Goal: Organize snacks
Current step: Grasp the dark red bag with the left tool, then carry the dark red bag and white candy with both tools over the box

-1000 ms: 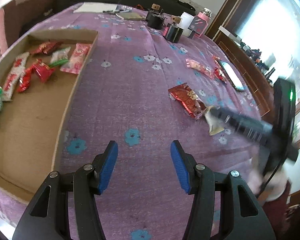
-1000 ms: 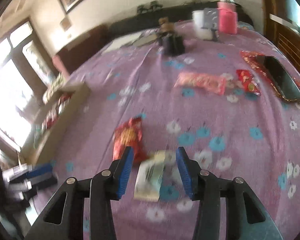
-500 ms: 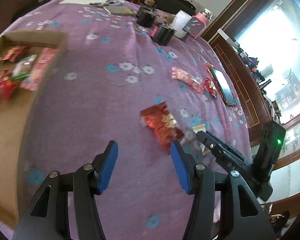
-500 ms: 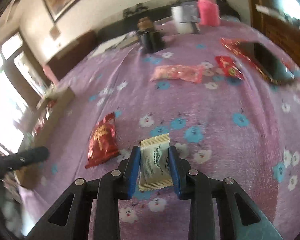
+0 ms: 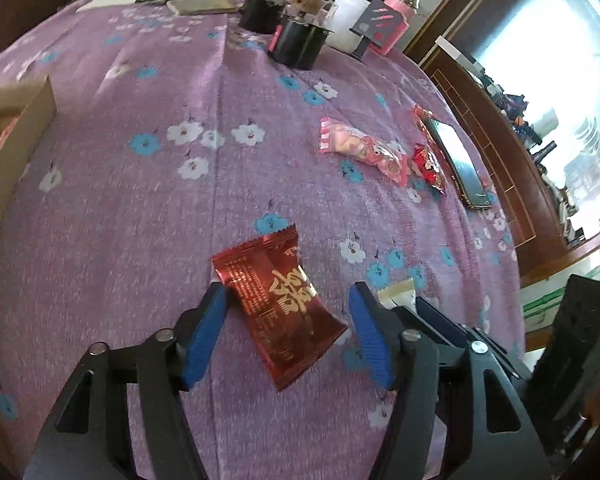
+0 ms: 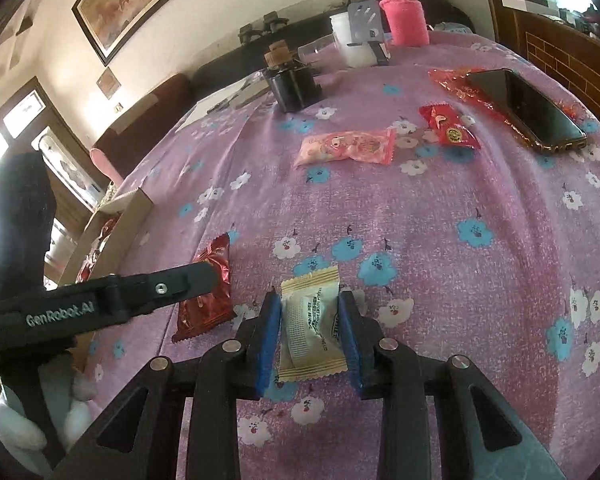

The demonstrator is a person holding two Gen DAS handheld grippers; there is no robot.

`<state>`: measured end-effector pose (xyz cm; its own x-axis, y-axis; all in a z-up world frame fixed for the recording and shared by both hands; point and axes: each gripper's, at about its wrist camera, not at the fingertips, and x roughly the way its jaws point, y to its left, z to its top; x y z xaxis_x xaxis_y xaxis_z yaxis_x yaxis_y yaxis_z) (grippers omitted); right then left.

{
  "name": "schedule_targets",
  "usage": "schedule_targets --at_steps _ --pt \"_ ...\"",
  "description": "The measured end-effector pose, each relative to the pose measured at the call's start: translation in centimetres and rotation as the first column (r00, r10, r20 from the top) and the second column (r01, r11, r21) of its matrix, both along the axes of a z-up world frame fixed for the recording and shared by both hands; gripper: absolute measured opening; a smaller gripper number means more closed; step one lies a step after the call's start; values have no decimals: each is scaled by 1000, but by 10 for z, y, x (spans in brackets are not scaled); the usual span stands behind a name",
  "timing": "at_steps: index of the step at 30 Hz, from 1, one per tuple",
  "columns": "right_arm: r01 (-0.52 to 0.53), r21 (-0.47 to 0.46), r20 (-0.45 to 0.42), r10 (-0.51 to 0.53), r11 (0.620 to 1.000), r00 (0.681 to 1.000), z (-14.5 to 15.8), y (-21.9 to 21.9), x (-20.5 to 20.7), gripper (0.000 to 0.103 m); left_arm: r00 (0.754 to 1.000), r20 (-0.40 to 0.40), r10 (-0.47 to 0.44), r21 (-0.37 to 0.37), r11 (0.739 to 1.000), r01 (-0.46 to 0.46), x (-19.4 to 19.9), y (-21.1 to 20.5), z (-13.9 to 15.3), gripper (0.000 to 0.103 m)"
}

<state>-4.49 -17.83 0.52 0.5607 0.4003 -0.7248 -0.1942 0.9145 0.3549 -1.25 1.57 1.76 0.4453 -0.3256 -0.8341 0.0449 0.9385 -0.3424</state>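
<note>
Snacks are only partly sorted: a few red packets already lie inside the cardboard box [image 6: 112, 236] at the table's left edge, though how many is hidden. Four remain out on the purple floral tablecloth [image 5: 140, 220]. The right gripper [image 6: 309, 330] is clamped on the cream sachet [image 6: 311, 326], both blue pads pressing its sides, apparently low over the cloth. The left gripper [image 5: 286, 334] has its jaws apart, straddling the dark red foil packet [image 5: 280, 304] without squeezing it. Farther off, untouched, lie the pink candy packet [image 6: 346, 146] and, just beside it, the small red packet [image 6: 448, 126], near the phone [image 6: 526, 110]. I judge the job about halfway done
</note>
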Motion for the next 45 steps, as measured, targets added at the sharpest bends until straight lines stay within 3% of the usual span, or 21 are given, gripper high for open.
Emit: schedule_targets --at_steps 5,11,12,13,14,16,17,22,30,40,45 --pt "8 6 -1 -8 1000 1000 0 -2 0 31 997 47 -55 71 996 51 0 -15 -2 79" --pt "12 -13 3 -12 1000 1000 1 0 -2 32 992 107 -66 62 996 60 -2 -11 -4 81" --pt "12 -16 3 -12 1000 1000 1 0 -1 32 991 114 -63 70 996 55 -2 -9 -3 73" --pt "12 -18 4 -12 1000 1000 1 1 -1 32 991 118 -58 103 994 46 -2 -10 -3 54" --pt "13 -14 4 -13 1000 1000 1 0 -1 31 990 124 -61 156 987 42 -2 -11 -3 46" --pt "21 -6 3 -21 1000 1000 1 -2 -1 31 988 134 -80 193 980 54 -3 -10 -4 36" --pt "23 -4 3 -23 1000 1000 1 -2 -1 31 988 132 -81 193 980 54 -3 -8 -3 36" --pt "29 1 4 -29 1000 1000 1 -4 0 31 992 114 -52 112 993 40 -9 12 -1 36" --pt "42 3 4 -42 999 999 1 -5 1 31 988 155 -11 -7 1000 12 -42 48 21 36" --pt "80 -5 8 -80 997 997 1 -8 1 30 976 197 94 -116 991 -72 -84 116 41 36" --pt "84 -40 17 -84 996 996 4 -4 -1 30 953 233 194 -131 977 -167 -110 170 51 36"
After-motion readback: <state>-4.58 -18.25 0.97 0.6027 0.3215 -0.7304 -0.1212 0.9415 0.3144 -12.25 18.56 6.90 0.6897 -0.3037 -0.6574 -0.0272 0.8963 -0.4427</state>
